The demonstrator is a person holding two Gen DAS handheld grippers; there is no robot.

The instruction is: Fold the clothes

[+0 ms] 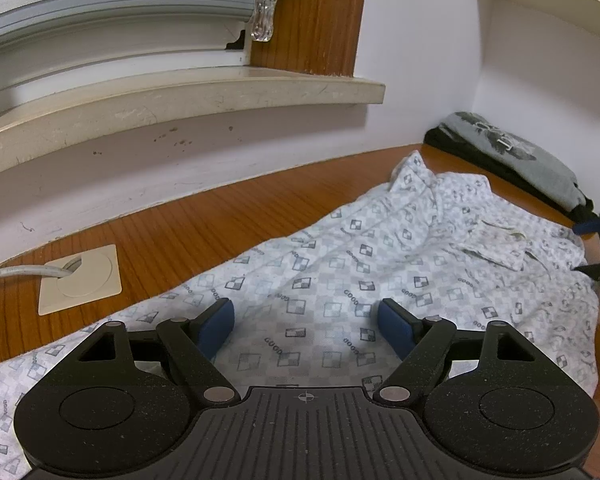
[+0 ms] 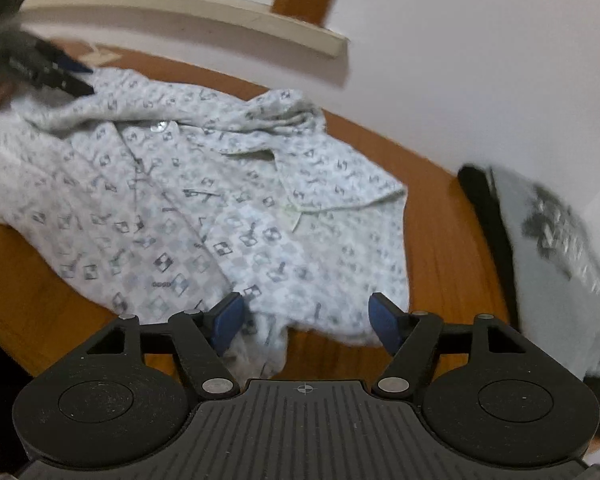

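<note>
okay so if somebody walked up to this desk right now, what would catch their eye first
The white patterned shirt, spread rumpled across the wooden desk with its collar towards the wall. Next, the folded grey and black clothes in the far corner by the wall. Both tools, left and right, stand open over the shirt, holding nothing.

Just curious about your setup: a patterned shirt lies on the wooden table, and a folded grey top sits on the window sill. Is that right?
Not quite. The patterned shirt does lie on the wooden table, but the left wrist view shows the folded grey top on the table too, not on the window sill.
</note>
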